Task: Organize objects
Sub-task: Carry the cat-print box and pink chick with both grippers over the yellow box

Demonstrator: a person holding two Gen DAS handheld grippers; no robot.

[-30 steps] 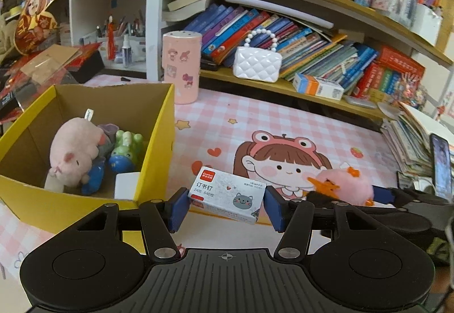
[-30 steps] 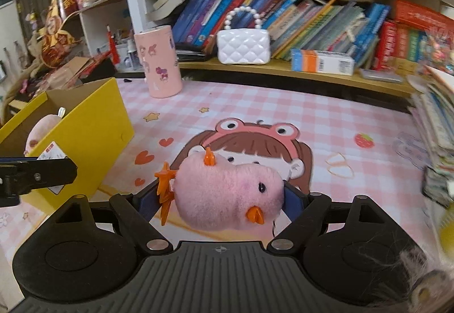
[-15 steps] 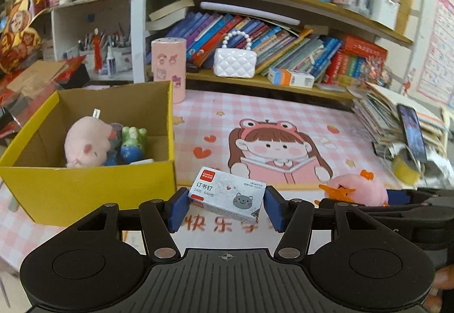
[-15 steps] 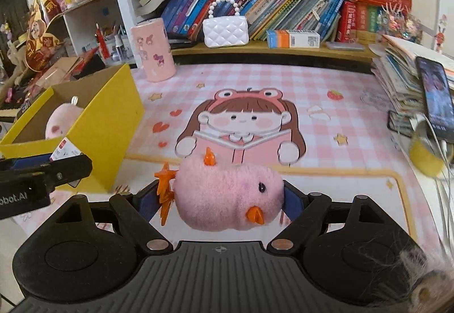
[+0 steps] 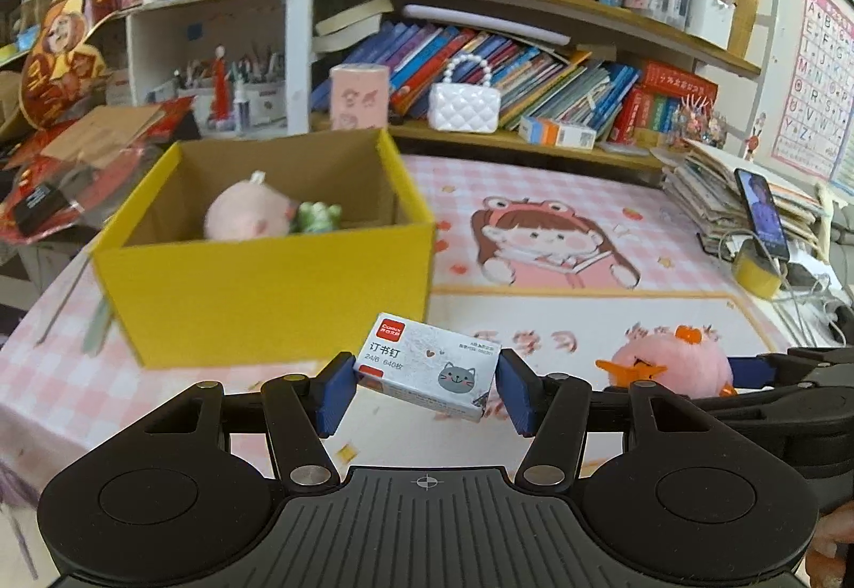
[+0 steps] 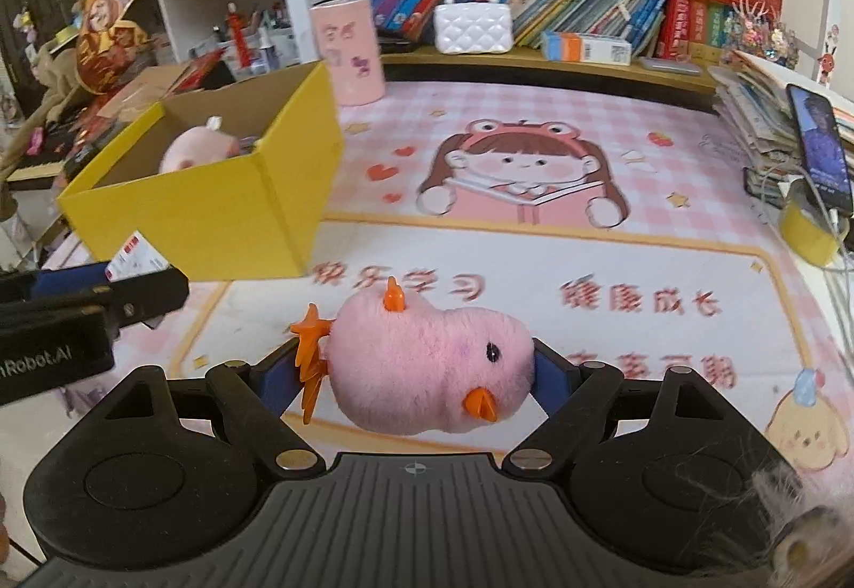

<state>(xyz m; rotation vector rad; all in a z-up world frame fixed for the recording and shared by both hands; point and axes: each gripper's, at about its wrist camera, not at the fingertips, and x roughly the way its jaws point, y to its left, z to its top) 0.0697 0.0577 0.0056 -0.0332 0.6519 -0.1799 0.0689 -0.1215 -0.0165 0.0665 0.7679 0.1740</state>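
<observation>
My left gripper [image 5: 424, 388] is shut on a small white staple box [image 5: 427, 366] with a grey cat print, held in the air in front of the yellow cardboard box [image 5: 267, 289]. My right gripper [image 6: 421, 374] is shut on a pink plush chick [image 6: 427, 364] with orange beak and crest, held above the mat. The yellow box [image 6: 213, 220] holds a pink plush pig [image 5: 245, 214] and a green toy [image 5: 317, 214]. The chick also shows at the right of the left wrist view [image 5: 672, 364].
A pink checked mat with a cartoon girl [image 6: 523, 172] covers the table. A pink cylinder [image 6: 349, 49] and a white quilted purse [image 6: 472, 25] stand at the back by the bookshelf. A stack of books with a phone [image 6: 816, 150] and a yellow tape roll [image 6: 808, 230] sit at the right.
Both grippers have pulled back and away from the yellow box, still holding the staple box and the chick. The box now lies farther ahead and to the left.
</observation>
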